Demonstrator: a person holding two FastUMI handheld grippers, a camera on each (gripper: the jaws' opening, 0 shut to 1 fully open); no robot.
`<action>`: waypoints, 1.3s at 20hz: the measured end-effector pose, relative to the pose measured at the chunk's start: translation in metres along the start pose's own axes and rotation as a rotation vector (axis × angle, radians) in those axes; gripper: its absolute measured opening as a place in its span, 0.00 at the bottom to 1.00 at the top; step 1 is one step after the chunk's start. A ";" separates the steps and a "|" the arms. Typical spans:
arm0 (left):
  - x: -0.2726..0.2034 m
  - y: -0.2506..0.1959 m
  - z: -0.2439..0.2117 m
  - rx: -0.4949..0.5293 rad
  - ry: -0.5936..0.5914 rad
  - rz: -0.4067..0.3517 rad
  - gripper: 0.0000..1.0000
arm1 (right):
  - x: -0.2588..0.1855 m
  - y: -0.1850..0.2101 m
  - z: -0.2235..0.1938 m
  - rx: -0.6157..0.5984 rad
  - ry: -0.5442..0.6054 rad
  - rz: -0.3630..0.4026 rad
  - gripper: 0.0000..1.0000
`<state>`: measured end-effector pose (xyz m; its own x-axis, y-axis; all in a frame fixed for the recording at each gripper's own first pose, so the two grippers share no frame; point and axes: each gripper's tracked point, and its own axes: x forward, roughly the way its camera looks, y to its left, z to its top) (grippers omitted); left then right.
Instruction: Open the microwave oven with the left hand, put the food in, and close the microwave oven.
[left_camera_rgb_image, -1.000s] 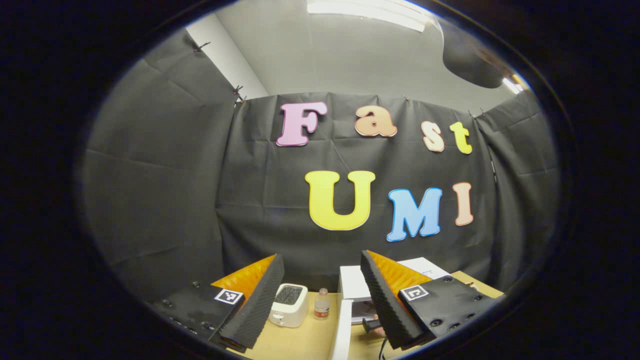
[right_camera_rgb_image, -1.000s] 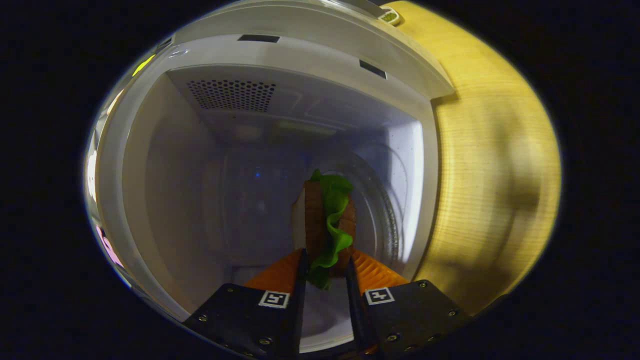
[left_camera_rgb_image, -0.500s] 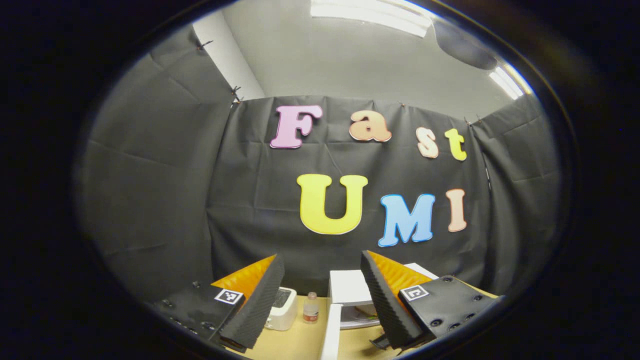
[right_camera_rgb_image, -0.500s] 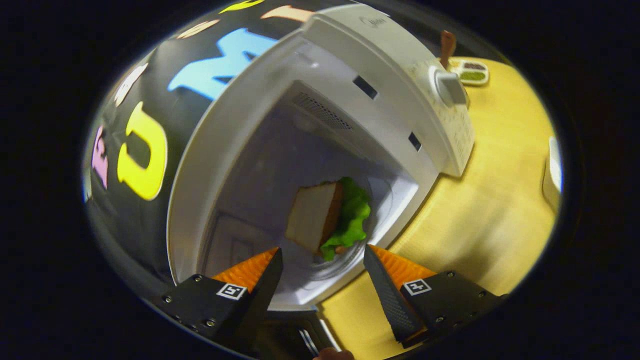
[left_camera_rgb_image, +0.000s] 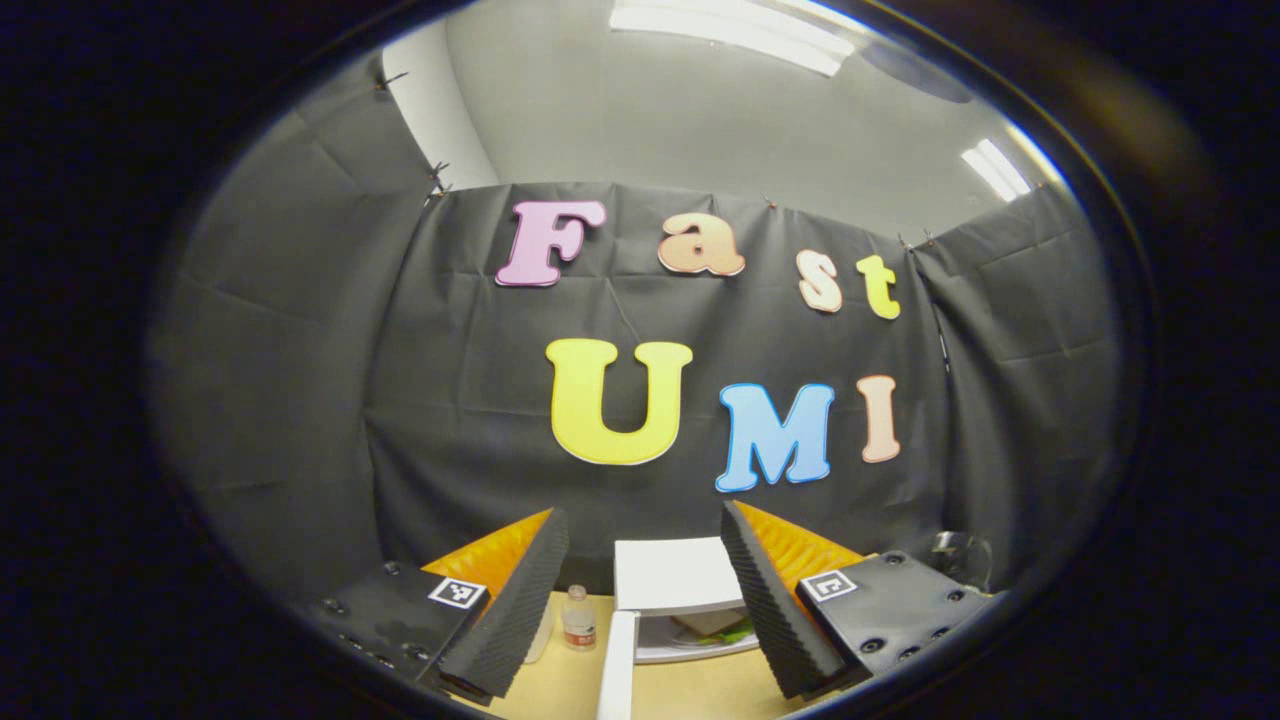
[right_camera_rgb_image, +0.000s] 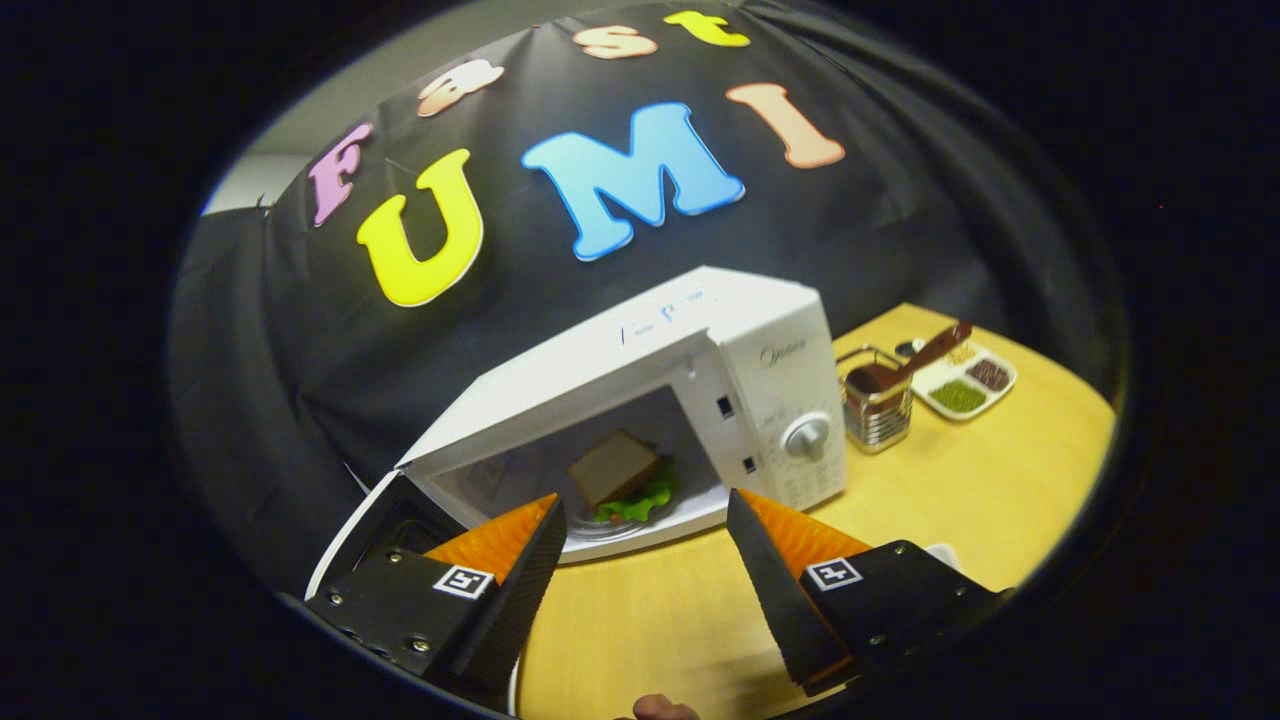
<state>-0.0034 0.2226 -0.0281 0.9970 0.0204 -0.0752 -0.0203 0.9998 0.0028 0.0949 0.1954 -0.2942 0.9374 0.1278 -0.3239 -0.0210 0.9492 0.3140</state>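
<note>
The white microwave (right_camera_rgb_image: 760, 350) stands on the wooden table with its door (right_camera_rgb_image: 365, 530) swung open to the left. A sandwich (right_camera_rgb_image: 612, 468) of bread and green lettuce lies inside on the glass turntable. My right gripper (right_camera_rgb_image: 645, 498) is open and holds nothing, pulled back in front of the oven's mouth. My left gripper (left_camera_rgb_image: 643, 510) is open too, held high and farther back, pointing mostly at the booth wall. Between its fingers, low in the left gripper view, the microwave (left_camera_rgb_image: 668, 575) shows with its door edge (left_camera_rgb_image: 618, 670) and the sandwich (left_camera_rgb_image: 718, 628) inside.
A metal holder (right_camera_rgb_image: 878, 408) stands just right of the microwave, with a compartment dish (right_camera_rgb_image: 962, 378) of seasonings and a wooden spoon beyond it. A small bottle (left_camera_rgb_image: 575, 620) stands left of the open door. The wooden table (right_camera_rgb_image: 960, 500) extends to the right.
My right gripper opened, left the sandwich on the turntable, and drew back out of the microwave. The left gripper stayed open and shifted slightly.
</note>
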 end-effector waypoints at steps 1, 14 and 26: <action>0.002 -0.004 -0.004 0.010 0.001 -0.004 1.00 | -0.013 -0.003 0.023 -0.065 -0.051 0.000 0.98; -0.013 -0.057 -0.009 0.014 -0.012 -0.072 1.00 | -0.146 -0.006 0.196 -0.256 -0.303 -0.062 0.97; -0.088 0.017 -0.109 0.028 0.246 -0.005 0.07 | -0.174 0.009 0.223 -0.284 -0.395 -0.021 0.97</action>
<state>-0.1001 0.2382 -0.1297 0.9485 0.0183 -0.3162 -0.0095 0.9995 0.0296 0.0093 0.1177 -0.0362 0.9977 0.0414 0.0537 -0.0434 0.9983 0.0378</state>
